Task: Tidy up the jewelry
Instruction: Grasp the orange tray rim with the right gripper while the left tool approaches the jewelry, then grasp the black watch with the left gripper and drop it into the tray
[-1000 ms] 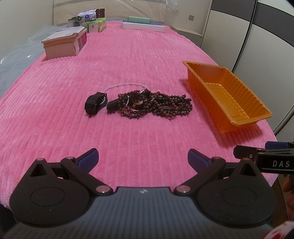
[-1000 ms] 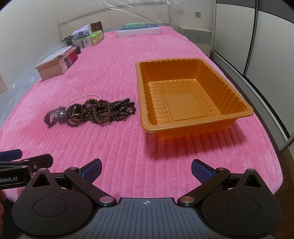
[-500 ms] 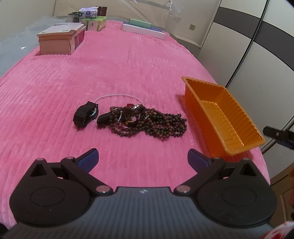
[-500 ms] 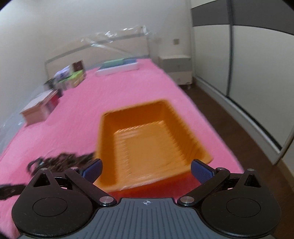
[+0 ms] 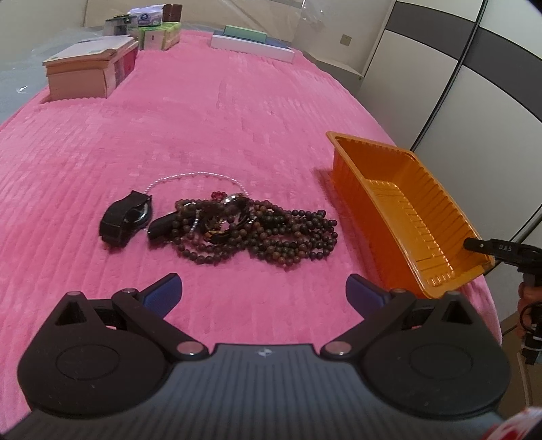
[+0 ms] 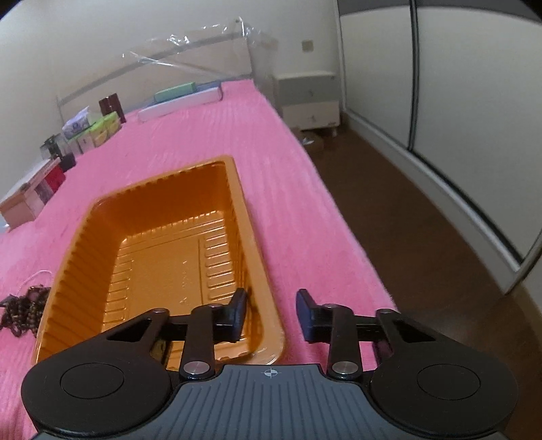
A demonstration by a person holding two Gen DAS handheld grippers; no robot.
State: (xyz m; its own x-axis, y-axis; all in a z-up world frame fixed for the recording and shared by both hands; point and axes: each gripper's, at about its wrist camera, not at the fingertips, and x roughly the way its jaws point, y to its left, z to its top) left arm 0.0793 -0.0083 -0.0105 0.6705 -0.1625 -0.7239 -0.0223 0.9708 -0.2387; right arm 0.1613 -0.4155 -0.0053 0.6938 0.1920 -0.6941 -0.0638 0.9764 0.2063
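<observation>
A tangle of dark bead necklaces [image 5: 257, 233] lies on the pink bedspread [image 5: 203, 111], with a black watch [image 5: 127, 218] at its left and a thin pale chain [image 5: 193, 176] behind it. An empty orange tray [image 5: 403, 210] sits to the right. My left gripper [image 5: 262, 292] is open and empty, just short of the beads. My right gripper [image 6: 271, 313] is partly closed, its fingers straddling the tray's near right rim [image 6: 267, 294], one finger inside the tray and one outside. It also shows in the left wrist view [image 5: 498, 248] at the tray's near corner.
A tan box [image 5: 91, 71] stands at the far left of the bed, with small boxes [image 5: 159, 30] and flat white and green boxes [image 5: 250, 42] at the head. The bed edge drops to a brown floor [image 6: 423, 216] on the right, beside wardrobe doors [image 6: 457, 101].
My right gripper has swung right and moved onto the tray's near right rim, its jaws narrowing from wide open. My left gripper has moved closer to the beads.
</observation>
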